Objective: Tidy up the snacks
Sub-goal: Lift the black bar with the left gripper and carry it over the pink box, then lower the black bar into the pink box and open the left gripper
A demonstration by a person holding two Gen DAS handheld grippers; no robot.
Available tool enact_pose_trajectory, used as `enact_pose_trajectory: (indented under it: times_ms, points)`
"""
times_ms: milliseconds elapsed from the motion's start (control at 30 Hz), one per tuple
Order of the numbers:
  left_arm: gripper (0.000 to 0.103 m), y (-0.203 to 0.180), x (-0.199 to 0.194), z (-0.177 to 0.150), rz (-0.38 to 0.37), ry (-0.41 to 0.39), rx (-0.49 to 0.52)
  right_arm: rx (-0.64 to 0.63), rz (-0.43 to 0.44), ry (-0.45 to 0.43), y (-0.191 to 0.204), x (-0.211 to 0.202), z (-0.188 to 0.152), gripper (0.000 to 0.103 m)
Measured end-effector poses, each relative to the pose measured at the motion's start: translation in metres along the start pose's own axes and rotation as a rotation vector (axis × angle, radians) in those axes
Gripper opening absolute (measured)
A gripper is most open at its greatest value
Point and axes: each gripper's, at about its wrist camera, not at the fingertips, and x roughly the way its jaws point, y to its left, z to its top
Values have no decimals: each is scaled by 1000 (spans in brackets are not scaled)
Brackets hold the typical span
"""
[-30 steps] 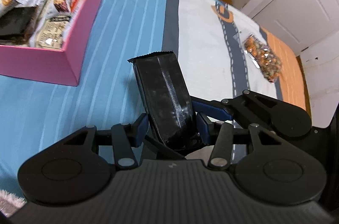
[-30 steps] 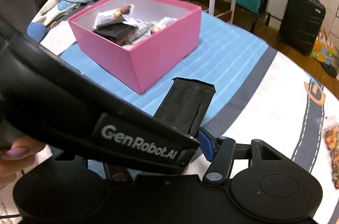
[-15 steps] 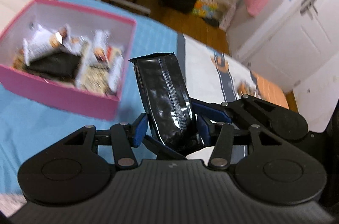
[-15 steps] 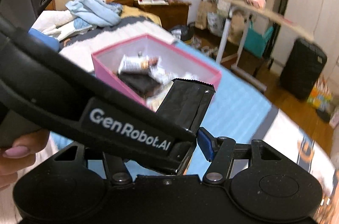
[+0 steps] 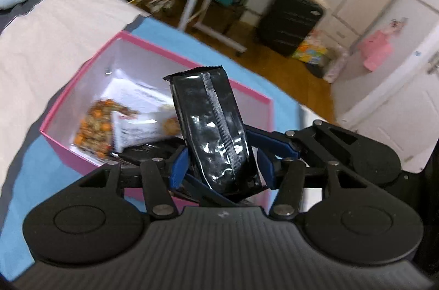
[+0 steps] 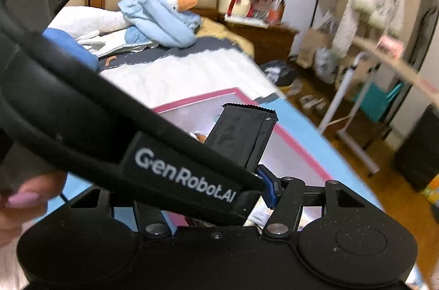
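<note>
Looking along the left gripper [image 5: 221, 166]: blue pads [image 5: 179, 166] pinched on one black foil snack packet [image 5: 215, 131], held upright and tilted slightly left, crimped top edge uppermost, over the near part of one pink box [image 5: 263, 100]. Inside the box: one clear bag of orange-brown mix [image 5: 96, 125], one white printed pack [image 5: 137, 122] beside it, and something dark and flat [image 5: 148, 151] at the near wall; further count impossible through blur. Under the box, a blue striped cover [image 5: 27, 163]. Beyond, one black suitcase [image 5: 290, 21].

Switching to the right wrist view: same black packet [image 6: 242, 137] above the pink box [image 6: 290, 144], with the left tool's body marked GenRobot.AI [image 6: 186, 179] slanting across the front. Right gripper [image 6: 219, 196] mostly hidden behind it; only one blue pad [image 6: 267, 187] visible, so finger spread impossible to tell. Pink-nailed hand [image 6: 19, 203] at left edge. On the bed, one goose plush [image 6: 164, 15].
</note>
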Motion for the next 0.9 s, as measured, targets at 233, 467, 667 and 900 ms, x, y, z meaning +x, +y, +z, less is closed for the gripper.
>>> enact_pose_trajectory:
  times_ms: [233,467,667,900]
  points:
    - [52,37,42,40,97,52,-9,128,90,13,-20,61,12,65]
    - [52,55,76,75,152,87,-7,196,135,30,-32,97,25,65]
    - [55,74,97,84,152,135,-98,182,194,136,-41,116,35,66]
    - [62,74,81,75,140,70,-149,223,185,84,-45,97,28,67]
